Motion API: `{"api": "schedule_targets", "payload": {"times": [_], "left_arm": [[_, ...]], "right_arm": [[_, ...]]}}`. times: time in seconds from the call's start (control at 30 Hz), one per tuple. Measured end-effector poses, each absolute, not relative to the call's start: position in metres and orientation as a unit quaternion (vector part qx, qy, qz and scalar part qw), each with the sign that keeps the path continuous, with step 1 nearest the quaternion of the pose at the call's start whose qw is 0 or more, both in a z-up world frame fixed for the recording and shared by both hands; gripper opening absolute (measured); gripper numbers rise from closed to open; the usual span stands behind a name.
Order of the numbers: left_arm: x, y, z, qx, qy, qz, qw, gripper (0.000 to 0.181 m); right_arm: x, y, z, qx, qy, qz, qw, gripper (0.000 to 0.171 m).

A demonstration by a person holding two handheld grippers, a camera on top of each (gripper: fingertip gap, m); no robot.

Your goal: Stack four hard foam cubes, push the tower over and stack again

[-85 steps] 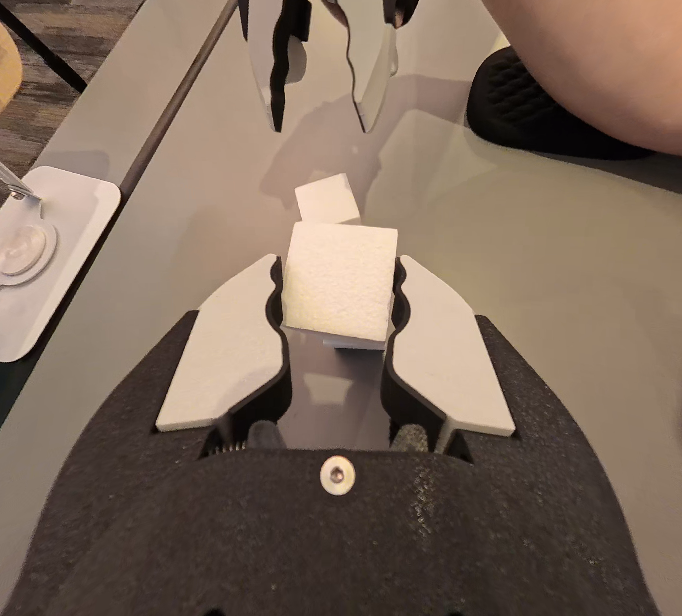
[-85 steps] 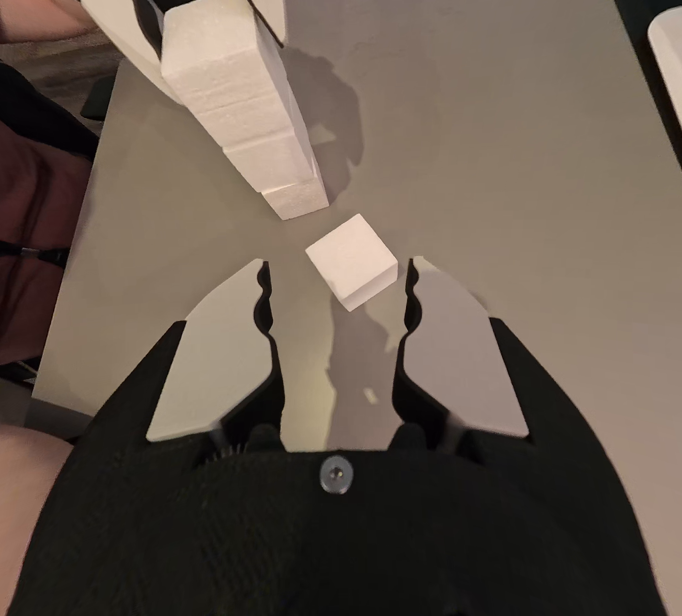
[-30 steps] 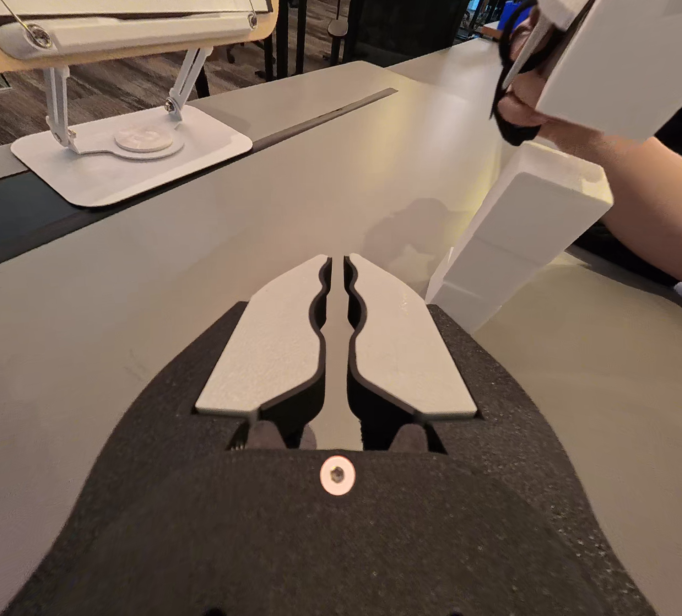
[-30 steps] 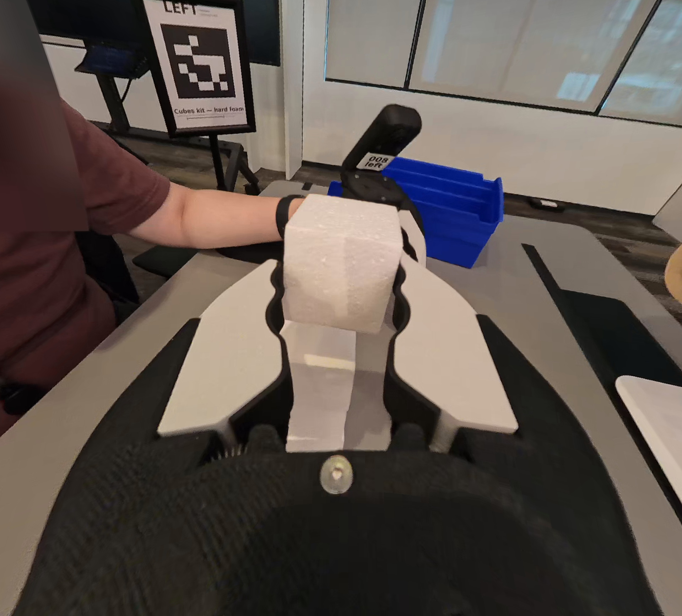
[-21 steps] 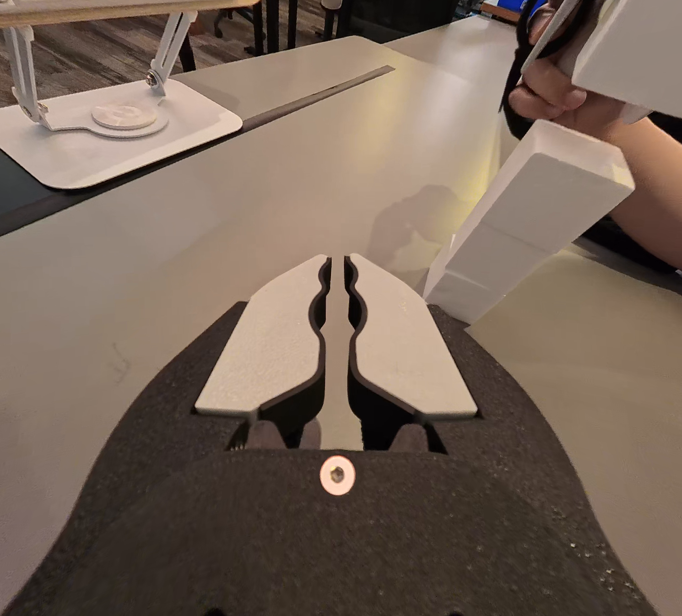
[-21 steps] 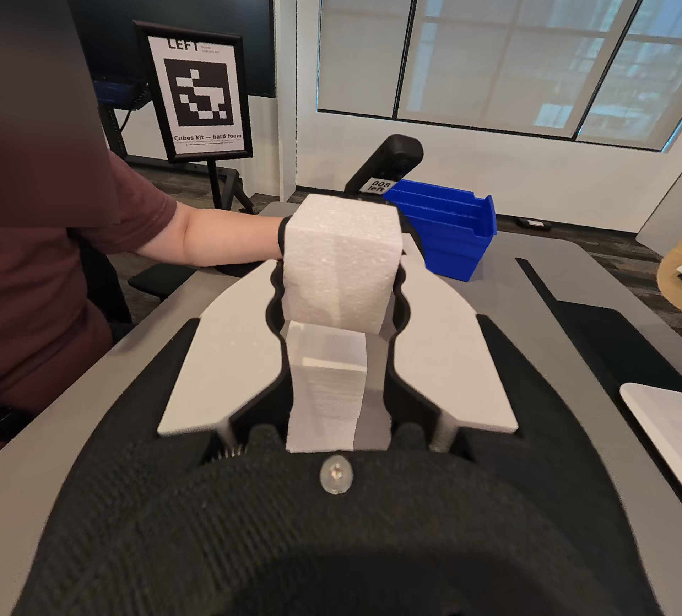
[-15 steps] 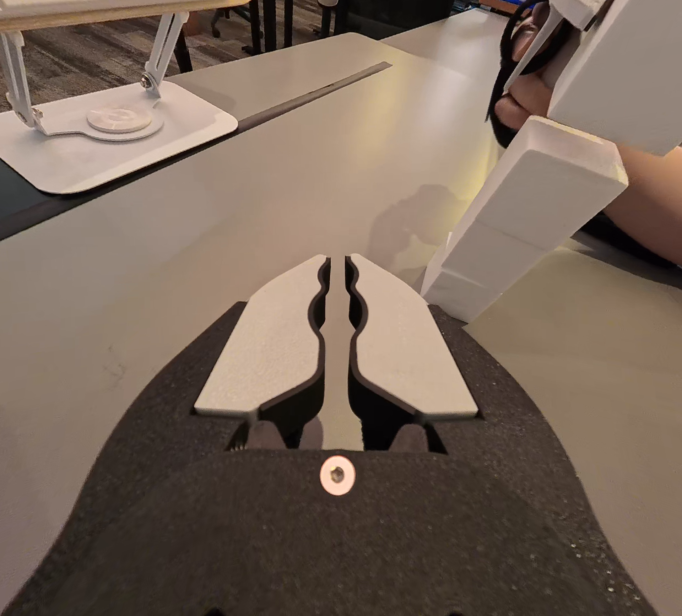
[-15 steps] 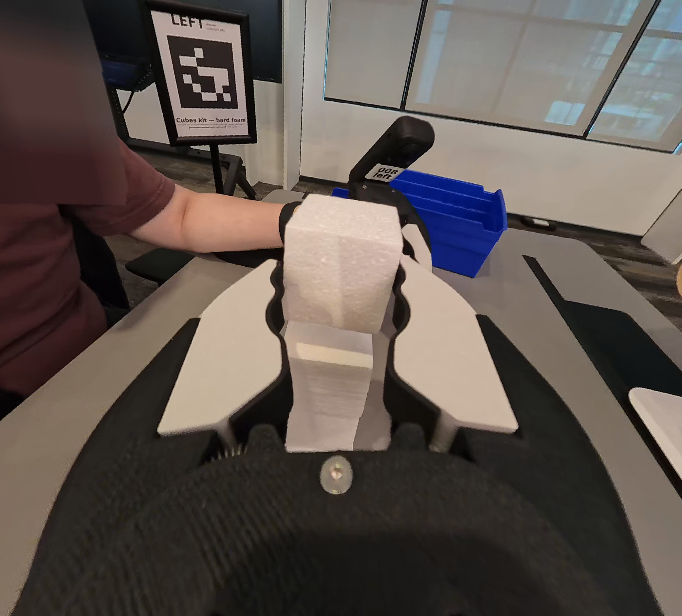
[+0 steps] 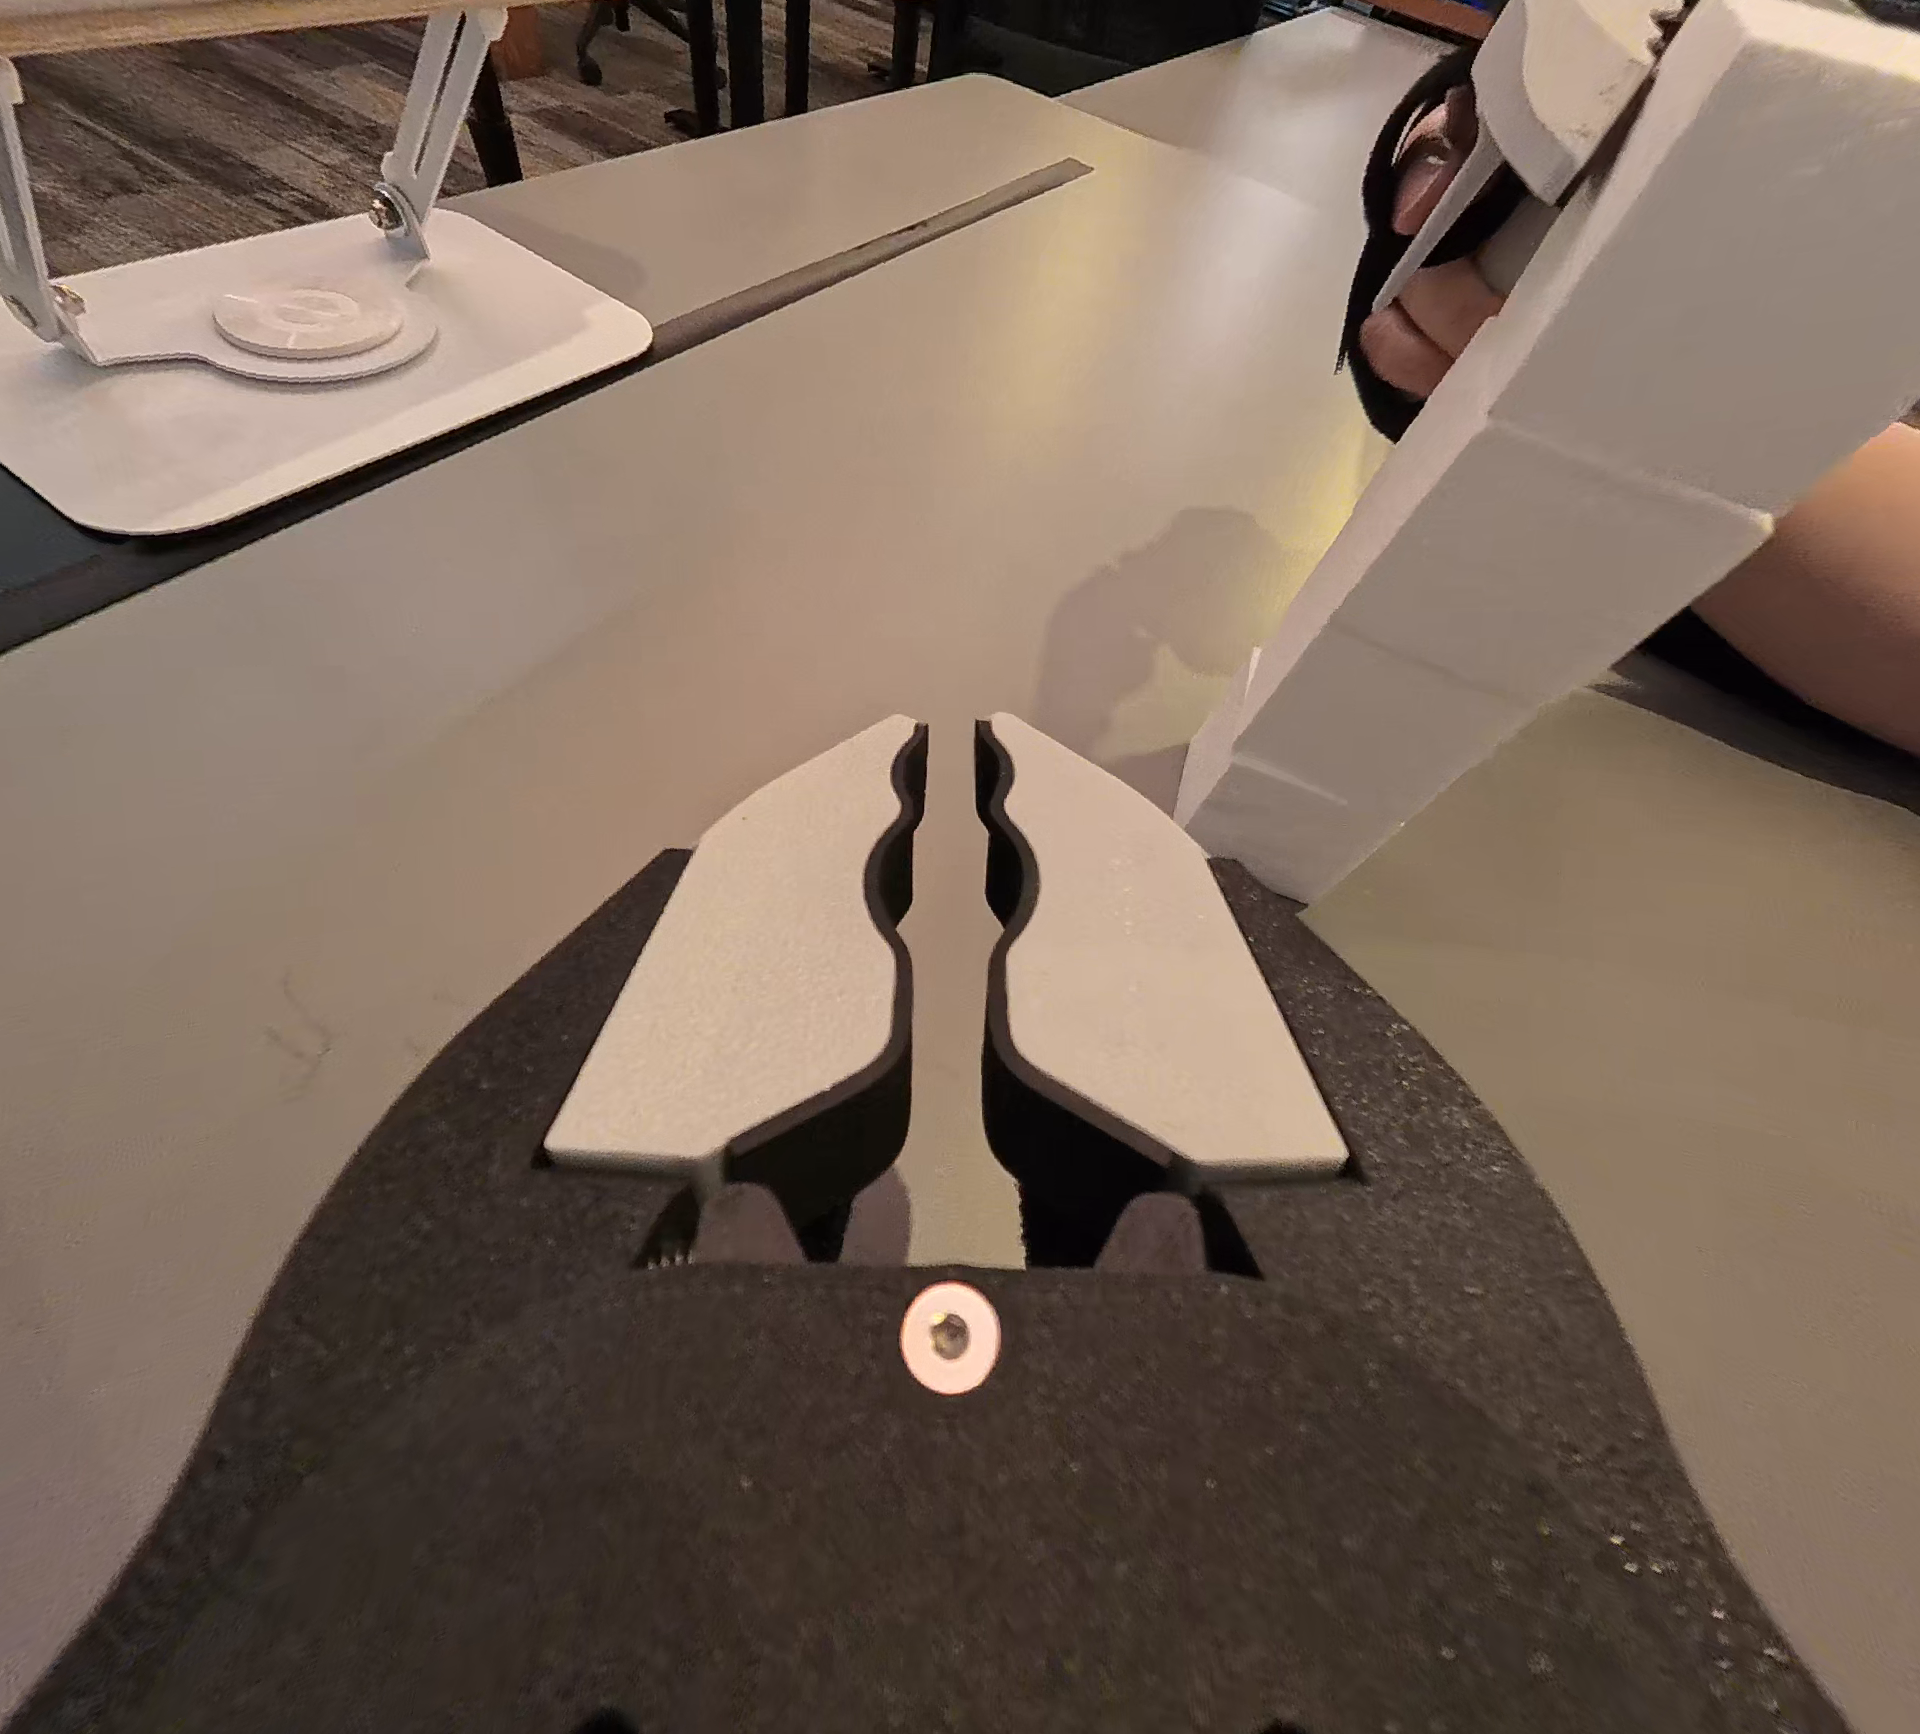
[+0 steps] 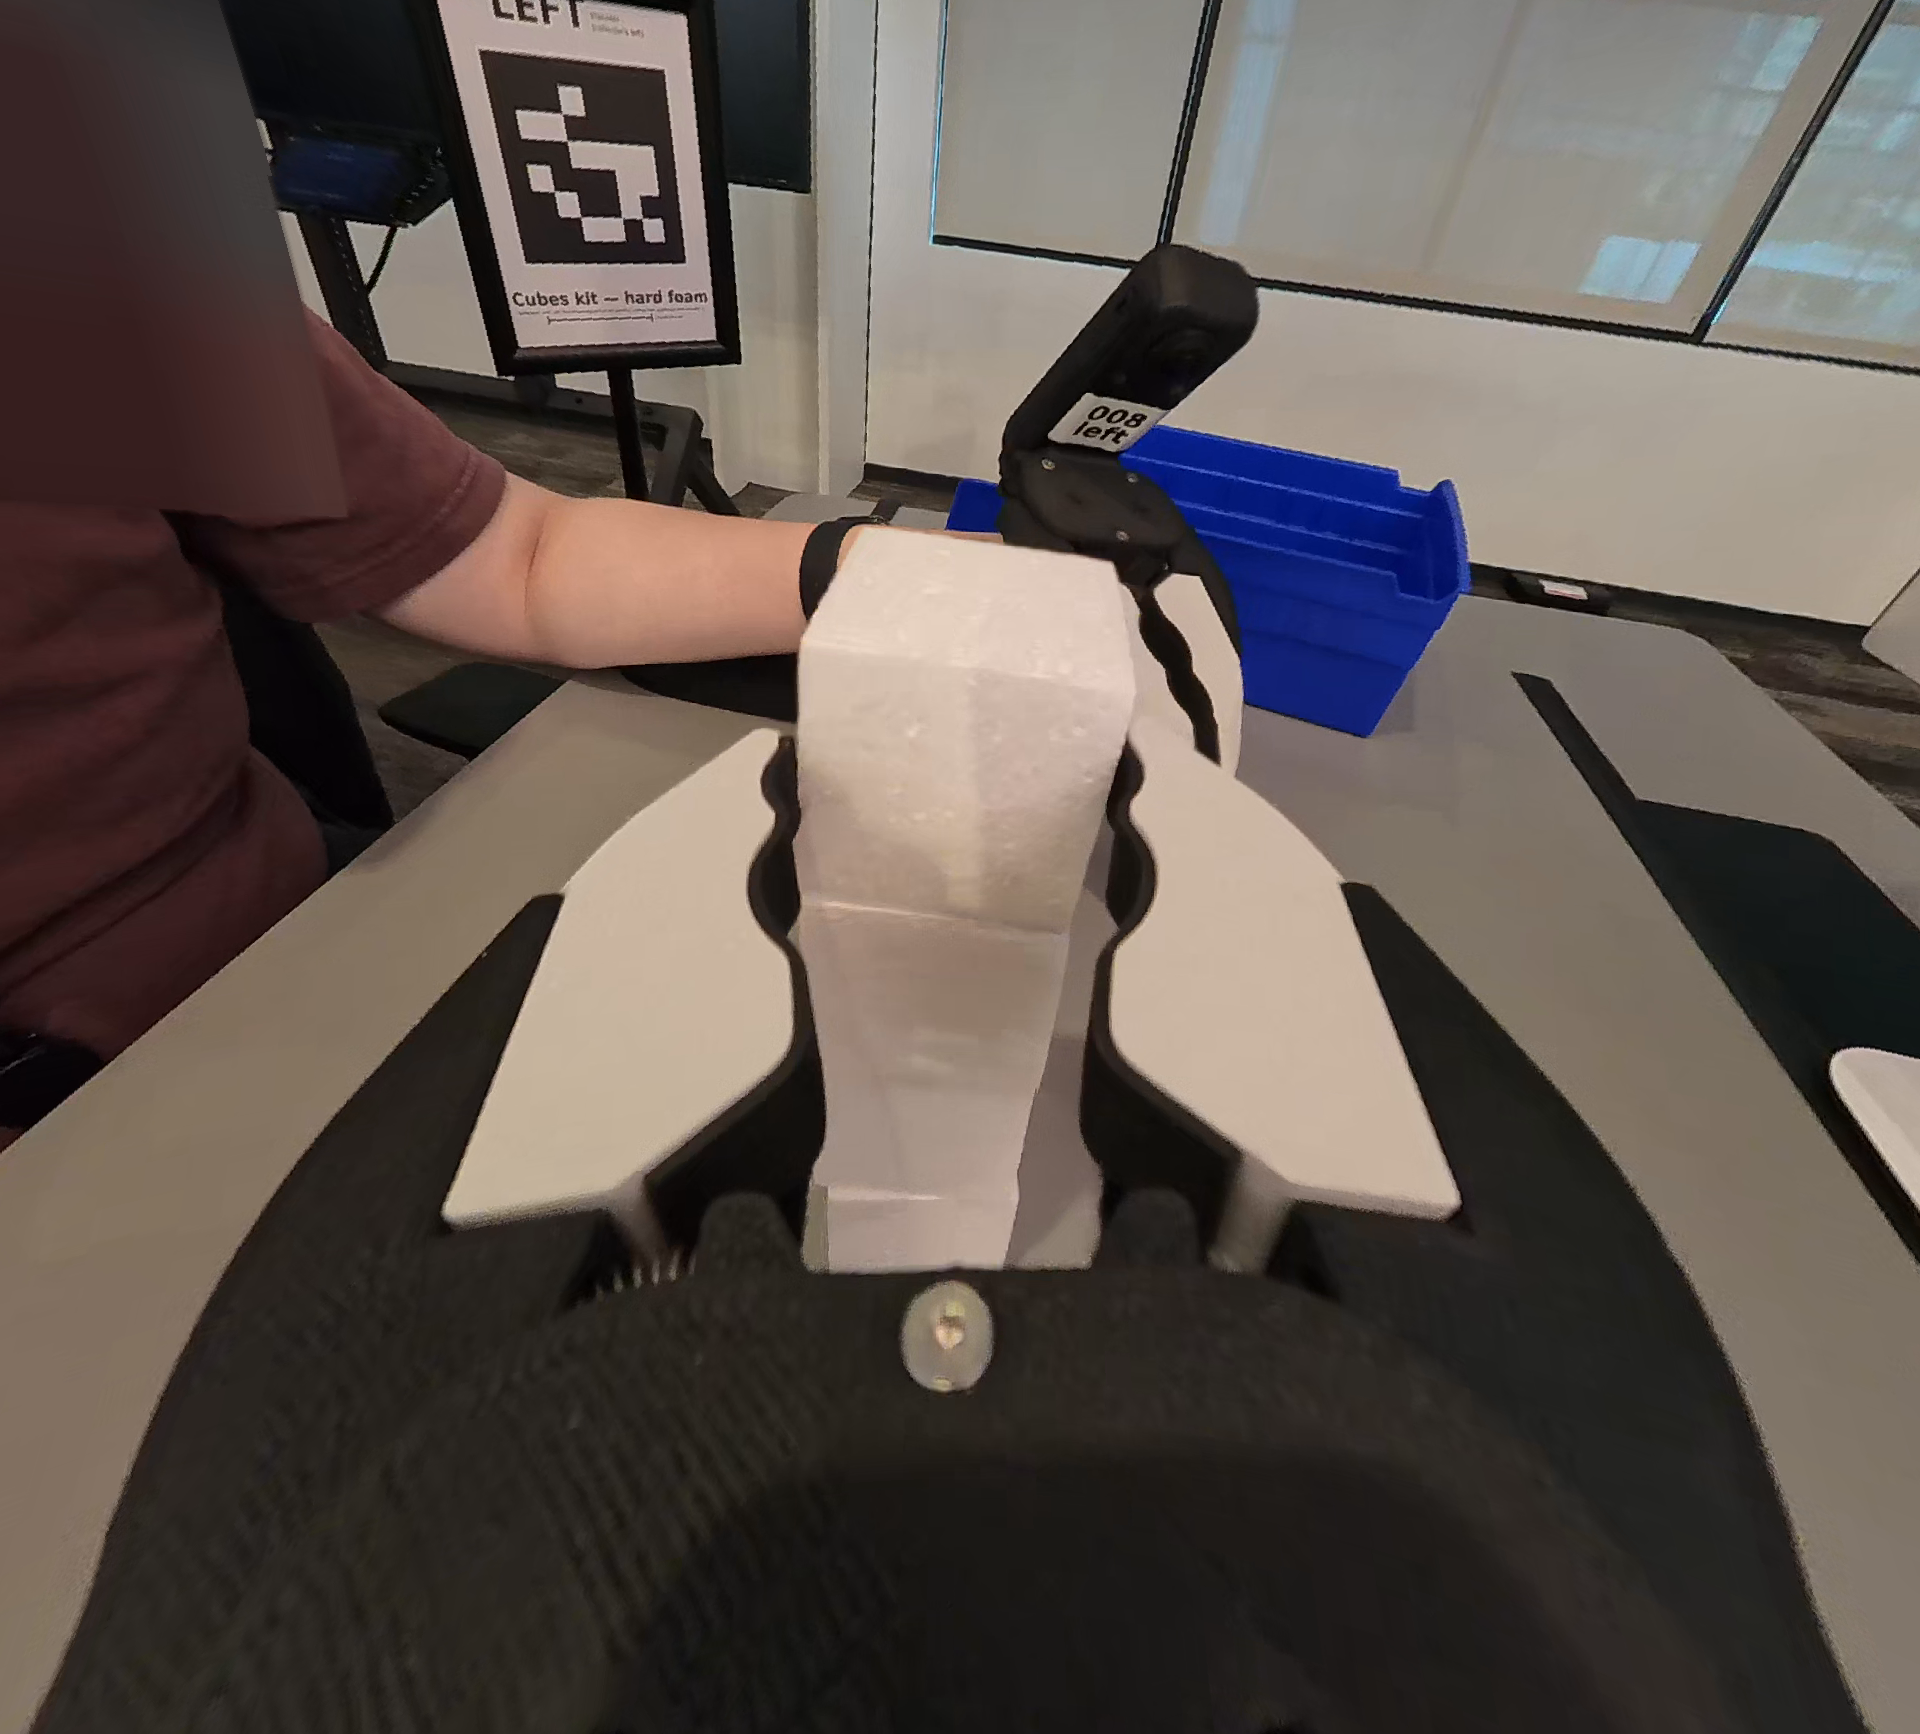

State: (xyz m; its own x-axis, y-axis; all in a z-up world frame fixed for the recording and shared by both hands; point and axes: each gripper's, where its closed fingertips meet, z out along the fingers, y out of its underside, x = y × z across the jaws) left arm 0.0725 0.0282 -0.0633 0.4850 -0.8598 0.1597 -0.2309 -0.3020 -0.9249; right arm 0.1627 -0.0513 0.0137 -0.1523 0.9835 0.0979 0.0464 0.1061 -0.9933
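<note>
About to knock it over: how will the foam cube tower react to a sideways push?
The tower is four narrow cubes high, so it likely tips easily. The cubes look like light, rigid foam with flat faces, so they should probably scatter and slide rather than roll. The right gripper grips the top cube.

From my right wrist camera, my own black gripper body hides the base of the white hard foam cube tower [image 10: 940, 936]. In my left wrist view the picture's right edge cuts off the top white foam cube [image 9: 1756, 250]. The white document stand [image 9: 312, 334] is cropped at top and left.
</note>
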Motion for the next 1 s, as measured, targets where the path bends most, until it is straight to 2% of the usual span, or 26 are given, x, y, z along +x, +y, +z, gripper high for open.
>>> {"api": "schedule_targets", "payload": {"times": [0.1, 0.17, 0.27, 0.33, 0.4, 0.43, 0.57, 0.67, 0.83, 1.0], "left_arm": [[0.073, 0.027, -0.065, -0.732, 0.376, -0.343, 0.453, 0.010], [0.074, 0.026, -0.065, -0.733, 0.377, -0.345, 0.450, 0.013], [0.078, 0.019, -0.067, -0.736, 0.388, -0.350, 0.430, 0.017], [0.081, 0.012, -0.074, -0.748, 0.405, -0.339, 0.402, 0.016], [0.081, 0.002, -0.085, -0.768, 0.423, -0.313, 0.367, 0.006], [0.080, -0.003, -0.091, -0.781, 0.425, -0.297, 0.347, 0.000], [0.071, -0.033, -0.121, -0.839, 0.417, -0.217, 0.275, 0.000], [0.076, -0.050, -0.132, -0.857, 0.419, -0.174, 0.246, 0.000], [0.106, -0.046, -0.123, -0.855, 0.456, -0.073, 0.236, 0.000], [0.158, -0.026, -0.089, -0.827, 0.502, -0.007, 0.252, 0.000]], "right_arm": [[0.164, -0.052, 0.013, -0.453, -0.578, 0.494, 0.464, 0.063], [0.167, -0.048, 0.012, -0.467, -0.577, 0.484, 0.463, 0.081], [0.180, -0.043, 0.020, -0.479, -0.573, 0.474, 0.466, 0.096], [0.196, -0.039, 0.026, -0.494, -0.566, 0.467, 0.466, 0.105], [0.222, -0.033, 0.034, -0.509, -0.548, 0.474, 0.465, 0.106], [0.238, -0.030, 0.036, -0.518, -0.537, 0.477, 0.464, 0.103], [0.315, 0.000, 0.026, -0.585, -0.471, 0.464, 0.470, 0.062], [0.366, 0.020, 0.009, -0.633, -0.408, 0.463, 0.468, 0.041], [0.408, 0.042, 0.001, -0.645, -0.318, 0.472, 0.509, 0.040], [0.414, 0.039, -0.005, -0.647, -0.314, 0.479, 0.504, 0.041]]}}
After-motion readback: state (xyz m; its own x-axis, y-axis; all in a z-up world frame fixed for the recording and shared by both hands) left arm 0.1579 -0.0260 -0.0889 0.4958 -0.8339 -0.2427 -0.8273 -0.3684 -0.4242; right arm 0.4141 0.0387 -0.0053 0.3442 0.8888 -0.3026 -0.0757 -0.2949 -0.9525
